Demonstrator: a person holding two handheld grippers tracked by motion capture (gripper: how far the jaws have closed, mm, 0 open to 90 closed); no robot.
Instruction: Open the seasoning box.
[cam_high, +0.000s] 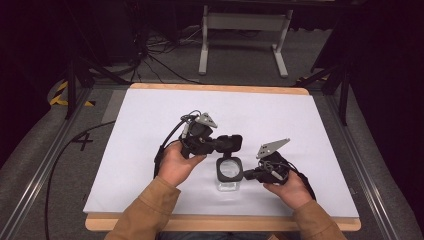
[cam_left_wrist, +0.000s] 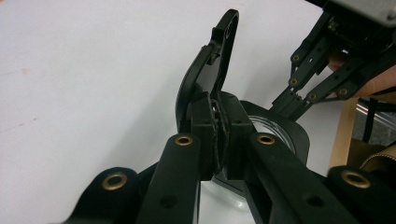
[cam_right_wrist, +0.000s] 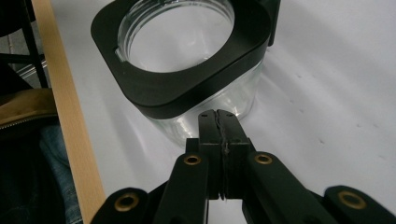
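Left hand-held gripper (cam_left_wrist: 219, 135) clamps the hinged lid (cam_left_wrist: 210, 70) open, right hand-held gripper (cam_right_wrist: 218, 126) pinched empty against the glass jar (cam_right_wrist: 187, 70); a slip could snap it shut.

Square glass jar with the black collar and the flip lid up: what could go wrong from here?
1. The left tongs pinch only the hinged black lid; pulling further could tip the clear square glass jar.
2. The right tongs are shut and merely press the glass wall, so the jar may slide on the smooth white table cover.
3. The jar sits near the wooden front edge.
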